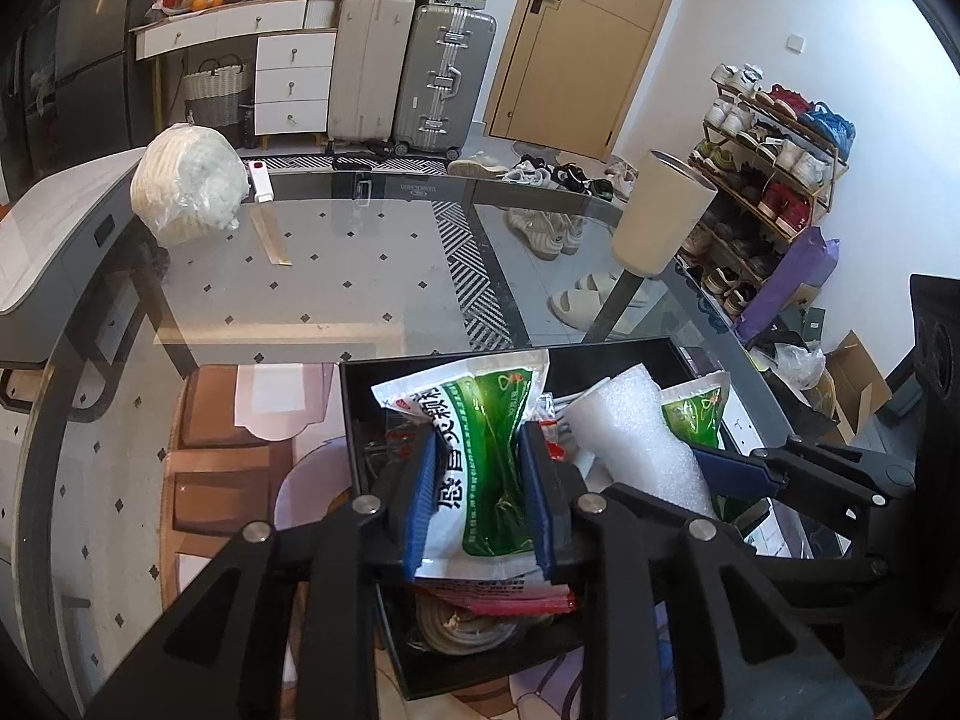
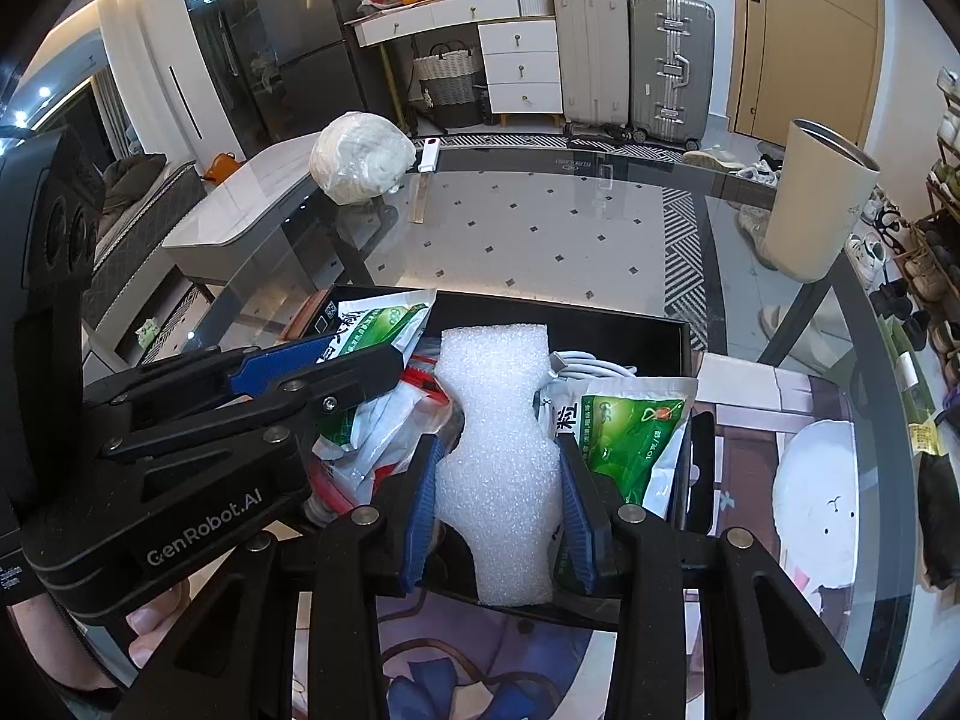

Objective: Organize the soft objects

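1. The left gripper point(image 1: 480, 480) has its fingers around a green medicine packet point(image 1: 486, 456) in the black box point(image 1: 636, 354); whether they press it I cannot tell.
2. The right gripper point(image 2: 498, 504) pinches white foam point(image 2: 498, 420), fingers partly open.
3. A cream cylinder point(image 2: 816, 198) stands on the desk point(image 2: 540, 228) at 2 o'clock.

Both fisheye views look steeply down along their own tool's 2 fingers, close over the black rectangular tray point(image 1: 624, 354) point(image 2: 630, 330) at the glass desk's point(image 1: 360, 276) point(image 2: 540, 228) near edge. Both share the tray, the desk's far edge and the suitcases beyond.
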### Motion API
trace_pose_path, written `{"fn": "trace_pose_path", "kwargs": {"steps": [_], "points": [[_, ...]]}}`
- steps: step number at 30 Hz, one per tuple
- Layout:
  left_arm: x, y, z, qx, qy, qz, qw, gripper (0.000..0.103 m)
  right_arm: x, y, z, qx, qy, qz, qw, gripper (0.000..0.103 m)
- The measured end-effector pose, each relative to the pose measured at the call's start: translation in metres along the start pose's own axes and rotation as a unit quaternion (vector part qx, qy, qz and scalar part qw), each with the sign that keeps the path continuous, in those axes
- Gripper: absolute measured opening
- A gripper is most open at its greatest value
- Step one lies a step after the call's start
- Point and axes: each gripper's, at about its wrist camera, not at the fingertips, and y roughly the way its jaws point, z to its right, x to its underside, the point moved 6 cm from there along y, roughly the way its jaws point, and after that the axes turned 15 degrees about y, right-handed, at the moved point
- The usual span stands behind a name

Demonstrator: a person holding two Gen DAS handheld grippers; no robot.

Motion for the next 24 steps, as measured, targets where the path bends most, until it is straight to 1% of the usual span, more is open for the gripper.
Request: {"fn": "trace_pose_path", "kwargs": {"steps": [1,3,5,7,8,10,11,12,13,15,17,18,20,21,22,23,24], "points": [[0.0,0.0,0.0,0.0,0.0,0.0,1.0,0.028,0.0,0.0,0.0,-0.001,0.0,0.0,1.0,0.037],[0.0,-0.001,0.0,0.001,0.0,0.001,1.0,0.038,0.0,0.0,0.0,-0.001,0.001,0.0,1.0,0.037],[0.0,-0.001,-0.001,-0.008,-0.001,0.0,1.0,0.047,0.001,-0.001,0.0,0.0,0.0,0.002,1.0,0.039],[0.0,-0.003,0.0,-0.002,0.0,0.004,1.0,0.052,0.001,-0.005,-0.001,-0.002,-0.004,0.009,1.0,0.042],[0.001,-0.005,0.0,-0.001,-0.002,0.008,1.0,0.058,0.001,-0.007,-0.002,-0.005,-0.004,0.011,1.0,0.045],[0.0,-0.01,-0.002,-0.003,-0.008,0.016,0.9998,0.064,0.0,-0.015,-0.002,-0.016,-0.001,0.025,1.0,0.049],[-0.001,-0.014,-0.003,-0.007,-0.009,0.022,0.9997,0.075,-0.001,-0.02,-0.002,-0.019,0.001,0.033,0.999,0.053],[-0.003,-0.019,-0.004,-0.013,-0.007,0.03,0.9994,0.083,-0.001,-0.025,-0.002,-0.022,0.001,0.042,0.999,0.054],[-0.004,-0.023,-0.004,-0.019,-0.006,0.035,0.9992,0.086,-0.002,-0.033,-0.003,-0.028,0.001,0.054,0.998,0.054],[-0.009,-0.04,-0.006,-0.046,-0.002,0.063,0.9969,0.087,-0.004,-0.047,-0.006,-0.038,-0.005,0.077,0.996,0.054],[-0.012,-0.057,-0.006,-0.06,0.001,0.094,0.9938,0.088,-0.005,-0.063,-0.009,-0.041,-0.014,0.103,0.994,0.054],[-0.014,-0.065,-0.005,-0.061,0.003,0.11,0.9921,0.094,-0.007,-0.072,-0.01,-0.044,-0.017,0.121,0.992,0.055],[-0.016,-0.082,-0.003,-0.072,0.009,0.14,0.9875,0.103,-0.007,-0.088,-0.011,-0.057,-0.017,0.146,0.987,0.064],[-0.017,-0.093,-0.002,-0.088,0.011,0.16,0.9831,0.103,-0.007,-0.094,-0.011,-0.062,-0.013,0.156,0.986,0.072],[-0.016,-0.102,-0.001,-0.104,0.014,0.175,0.979,0.103,-0.006,-0.1,-0.011,-0.068,-0.009,0.168,0.983,0.074],[-0.015,-0.109,-0.002,-0.113,0.014,0.189,0.9755,0.103,-0.004,-0.105,-0.012,-0.075,-0.009,0.176,0.981,0.077],[-0.014,-0.118,0.0,-0.123,0.017,0.205,0.9708,0.103,-0.002,-0.109,-0.013,-0.08,-0.012,0.181,0.98,0.077]]}}
